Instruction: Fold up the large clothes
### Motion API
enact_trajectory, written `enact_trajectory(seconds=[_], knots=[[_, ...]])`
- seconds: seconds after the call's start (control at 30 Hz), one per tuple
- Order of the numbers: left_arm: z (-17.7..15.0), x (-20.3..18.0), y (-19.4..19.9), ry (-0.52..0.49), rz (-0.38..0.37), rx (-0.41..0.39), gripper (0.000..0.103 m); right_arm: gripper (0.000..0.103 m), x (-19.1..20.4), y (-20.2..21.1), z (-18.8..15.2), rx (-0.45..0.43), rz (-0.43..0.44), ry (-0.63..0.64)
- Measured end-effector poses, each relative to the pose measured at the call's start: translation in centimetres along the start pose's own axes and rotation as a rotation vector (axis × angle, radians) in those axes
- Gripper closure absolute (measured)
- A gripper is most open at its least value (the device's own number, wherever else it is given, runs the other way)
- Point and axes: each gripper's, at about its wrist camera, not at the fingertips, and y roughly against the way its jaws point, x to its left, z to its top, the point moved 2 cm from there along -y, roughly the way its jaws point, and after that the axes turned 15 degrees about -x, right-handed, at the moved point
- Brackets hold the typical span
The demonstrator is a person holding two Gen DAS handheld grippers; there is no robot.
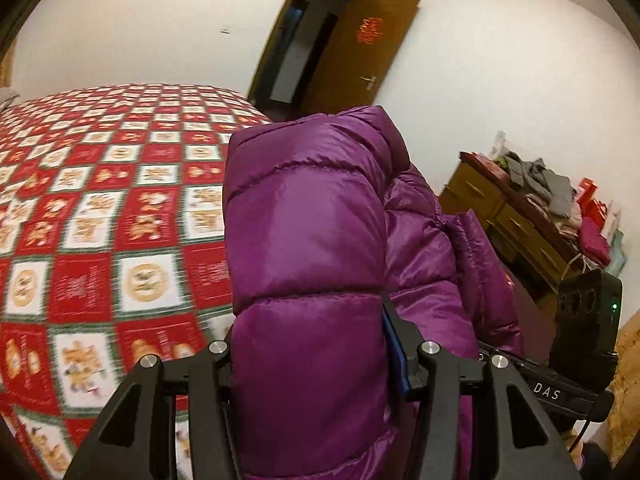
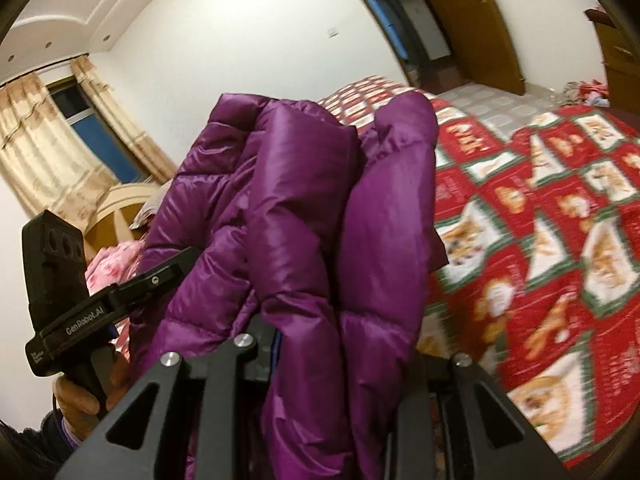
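Note:
A shiny purple puffer jacket [image 1: 312,216] hangs bunched up above the bed. In the left wrist view a thick quilted fold of it fills the gap between my fingers, and my left gripper [image 1: 308,344] is shut on that fold. My right gripper [image 2: 348,352] is shut on another bunch of the same jacket [image 2: 288,208], which drapes over its fingers and hides the right fingertip. The two grippers hold the jacket side by side. A hand [image 2: 80,396] grips the left tool's handle.
A bed with a red, white and green checked quilt [image 1: 100,208] lies below and beyond the jacket. A wooden dresser piled with clothes [image 1: 532,208] stands at the right. An open brown door [image 1: 360,52], a curtained window [image 2: 92,128] and a headboard [image 2: 120,208] line the walls.

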Motion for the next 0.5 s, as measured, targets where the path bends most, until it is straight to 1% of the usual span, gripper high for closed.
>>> enact_trajectory(seconds=[0.1,0.2,0.33,0.4,0.43,0.5], knots=[[0.4,-1.0,-1.7,0.005,-0.023,0.011,0.051,0.073,-1.3,0.4,0.7,-0.019,-0.026,-0.007],[0.9,-1.4,-3.2,0.010,-0.029,0.013,0.051,0.073,-1.9,0.3,1.5,-0.034,-0.042,-0.006],[1.5,-1.7,-5.3,0.006,-0.006,0.012,0.051,0.073,-3.0,-1.1,3.3,-0.039,-0.055,0.025],[1.6,-1.6,-6.3,0.013,0.010,0.013,0.051,0.073,-3.4,-1.7,3.7,-0.038,-0.052,0.028],[1.6,-1.6,-6.8,0.014,0.019,0.016,0.051,0.073,-3.8,-2.1,3.8,-0.022,-0.086,0.036],[1.7,-1.7,-8.0,0.014,0.037,0.020,0.051,0.073,-4.6,-2.9,4.2,-0.016,-0.086,0.042]])
